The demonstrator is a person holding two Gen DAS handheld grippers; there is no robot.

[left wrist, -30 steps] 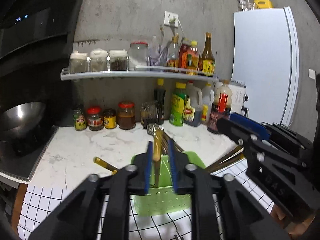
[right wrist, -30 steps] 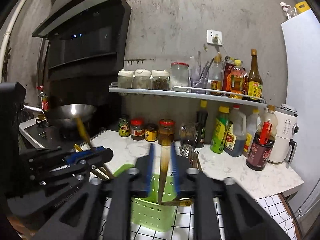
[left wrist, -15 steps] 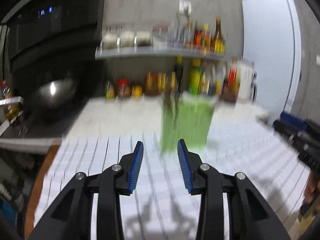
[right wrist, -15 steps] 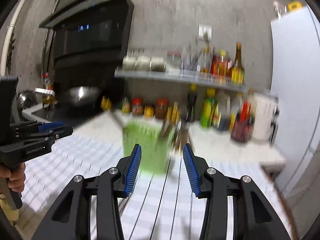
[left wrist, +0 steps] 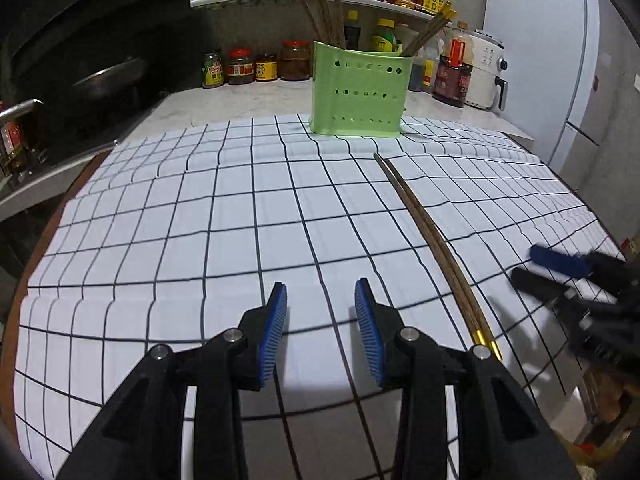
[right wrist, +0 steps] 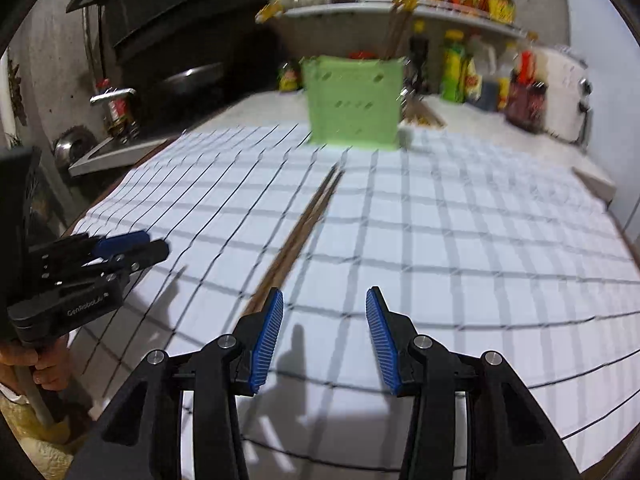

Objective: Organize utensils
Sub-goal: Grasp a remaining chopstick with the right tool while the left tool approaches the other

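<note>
With both the left hand-held gripper (left wrist: 321,330) and the right hand-held gripper (right wrist: 324,340) hanging released and empty, the two chopsticks (left wrist: 430,242) are lying touching mid-tabletop, seemingly flat, so a pinch on one is risking flicking its twin toward the tabletop's near edge.

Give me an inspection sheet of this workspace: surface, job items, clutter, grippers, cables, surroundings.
Surface: white checked cloth over the table; marble counter behind.
Job's things: green utensil holder upright at the cloth's far edge, chopsticks standing in it; one pair of chopsticks lying flat on the cloth.
Clutter: nothing seen on the cloth.
Grippers: left gripper open, empty, above the cloth; right gripper open, empty, the loose pair's near end beside its left finger.
Cables: nothing seen.
Surroundings: jars and sauce bottles on counter and shelf, wok at left, white appliance at right.
</note>
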